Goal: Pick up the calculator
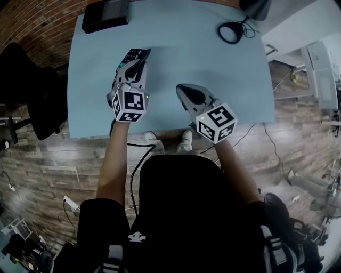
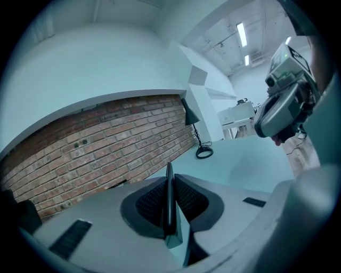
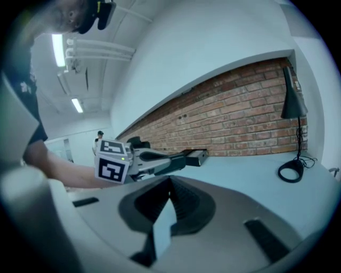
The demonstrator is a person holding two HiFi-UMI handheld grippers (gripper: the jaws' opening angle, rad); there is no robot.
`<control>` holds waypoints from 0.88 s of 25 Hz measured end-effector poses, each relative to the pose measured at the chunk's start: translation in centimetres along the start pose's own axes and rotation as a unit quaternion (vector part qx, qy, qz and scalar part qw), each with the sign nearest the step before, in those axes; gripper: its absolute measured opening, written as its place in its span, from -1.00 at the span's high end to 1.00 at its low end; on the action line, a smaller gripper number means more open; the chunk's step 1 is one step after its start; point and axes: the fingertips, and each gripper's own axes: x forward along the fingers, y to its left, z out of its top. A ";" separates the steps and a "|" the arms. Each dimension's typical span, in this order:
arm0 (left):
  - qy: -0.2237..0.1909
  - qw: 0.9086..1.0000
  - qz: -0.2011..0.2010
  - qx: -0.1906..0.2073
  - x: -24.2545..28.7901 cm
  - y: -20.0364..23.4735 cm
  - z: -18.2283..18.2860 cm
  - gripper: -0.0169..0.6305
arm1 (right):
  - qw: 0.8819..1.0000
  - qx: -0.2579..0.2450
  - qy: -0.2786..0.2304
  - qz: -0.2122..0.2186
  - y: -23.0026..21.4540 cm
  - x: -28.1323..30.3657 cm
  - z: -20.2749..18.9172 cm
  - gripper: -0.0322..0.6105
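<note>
A pale blue rectangular counter (image 1: pixel 202 58) stands on a wood-plank floor (image 1: pixel 48 160), its far edge against a red brick wall (image 1: pixel 37 21). At its far left corner lies a flat black box (image 1: pixel 105 15). At the far right corner stands a black desk lamp (image 1: pixel 230 32) on a ring-shaped base, its cord coiled just beside the ring.

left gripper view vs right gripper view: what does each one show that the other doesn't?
Only left gripper view: the right gripper, seen from the side at the frame's right.
Only right gripper view: the left gripper and its marker cube; the right jaws closed on nothing.
Both: the calculator clamped in the left gripper (edge-on in its own view), brick wall, desk lamp, blue table.
</note>
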 end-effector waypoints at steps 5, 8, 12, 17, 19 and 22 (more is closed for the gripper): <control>-0.012 1.000 0.004 -0.023 -1.8 -0.7 1.4 0.78 | 1.000 -0.012 -0.014 0.012 0.3 -0.1 1.3 0.89; -0.022 0.999 0.008 -0.031 -2.9 -1.3 2.5 0.79 | 0.999 -0.019 -0.023 0.018 0.3 -0.2 2.1 0.89; -0.036 0.999 0.011 -0.031 -4.2 -2.2 4.1 0.78 | 0.998 -0.027 -0.039 0.028 0.2 -0.3 3.1 0.89; -0.046 0.997 0.015 -0.052 -5.0 -3.5 5.8 0.79 | 0.997 -0.032 -0.052 0.039 -0.3 -0.9 4.1 0.89; -0.051 0.997 0.016 -0.054 -5.4 -4.1 6.5 0.79 | 0.997 -0.035 -0.057 0.044 -0.4 -1.1 4.4 0.89; -0.060 0.996 0.027 -0.053 -6.1 -4.6 8.1 0.79 | 0.996 -0.040 -0.063 0.053 -0.7 -1.5 4.9 0.89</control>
